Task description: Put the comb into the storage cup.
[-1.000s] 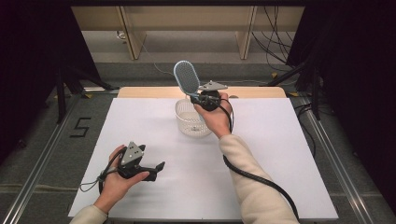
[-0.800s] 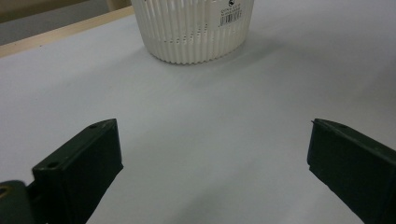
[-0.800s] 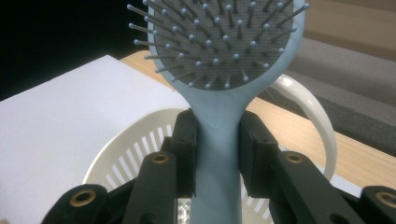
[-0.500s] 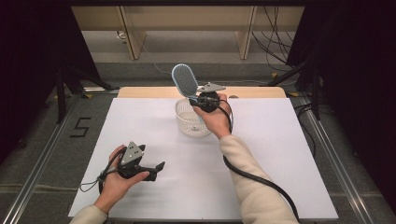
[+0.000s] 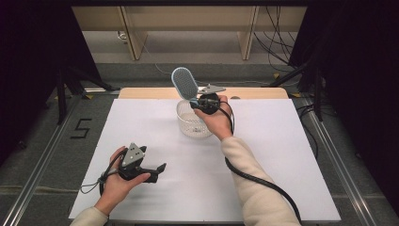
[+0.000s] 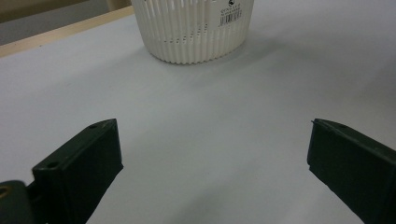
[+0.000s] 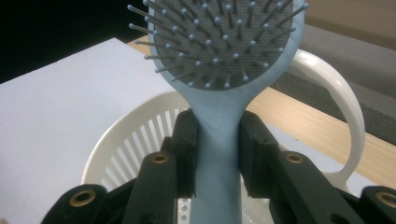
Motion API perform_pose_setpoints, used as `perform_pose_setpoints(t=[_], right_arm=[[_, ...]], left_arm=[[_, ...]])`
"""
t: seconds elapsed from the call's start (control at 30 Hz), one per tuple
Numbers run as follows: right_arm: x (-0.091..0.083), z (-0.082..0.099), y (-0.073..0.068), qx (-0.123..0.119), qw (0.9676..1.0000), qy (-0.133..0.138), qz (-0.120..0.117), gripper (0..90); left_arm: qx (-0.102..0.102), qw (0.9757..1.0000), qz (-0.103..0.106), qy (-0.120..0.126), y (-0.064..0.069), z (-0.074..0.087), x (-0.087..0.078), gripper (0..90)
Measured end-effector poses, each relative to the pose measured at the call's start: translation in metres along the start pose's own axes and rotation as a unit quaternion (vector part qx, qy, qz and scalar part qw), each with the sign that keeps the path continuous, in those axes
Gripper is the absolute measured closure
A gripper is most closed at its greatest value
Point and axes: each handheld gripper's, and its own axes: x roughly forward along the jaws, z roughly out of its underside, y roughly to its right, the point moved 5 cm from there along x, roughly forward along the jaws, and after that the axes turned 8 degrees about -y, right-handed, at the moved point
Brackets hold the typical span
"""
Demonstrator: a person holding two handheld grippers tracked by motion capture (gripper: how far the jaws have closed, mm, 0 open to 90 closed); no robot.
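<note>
Looking down, high view: a brush [image 5: 184, 83] is held head-up by the right tool [image 5: 197, 101] directly over a white basket [image 5: 192, 123] standing on the white worktop [image 5: 282, 155].
Brush, likely purpose: judged to be either going into the basket or coming out of it; which one cannot be told.
Left tool [image 5: 157, 169], high view: rested low on the worktop near the front edge, well apart from the basket, apparently kept out of the way.
Left gripper view: the jaws are seen spread wide with nothing between them; the basket [image 6: 194, 28] stands beyond, a label on its slatted wall.
Right gripper view: the brush [image 7: 219, 70] is clamped by its pale blue handle between both jaws, bristles facing the camera.
Basket, right gripper view: the rim [image 7: 140, 122] and looped handle lie just below and behind the brush.
</note>
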Motion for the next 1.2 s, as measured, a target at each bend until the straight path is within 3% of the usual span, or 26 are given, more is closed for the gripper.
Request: perform_pose_setpoints(t=[1.2], right_arm=[[0.0034, 0.0054, -0.0044, -0.024, 0.9994, -0.023, -0.013, 67.5]], left_arm=[[0.0, 1.0, 0.0, 0.0, 0.0001, 0.0002, 0.0003, 2.5]])
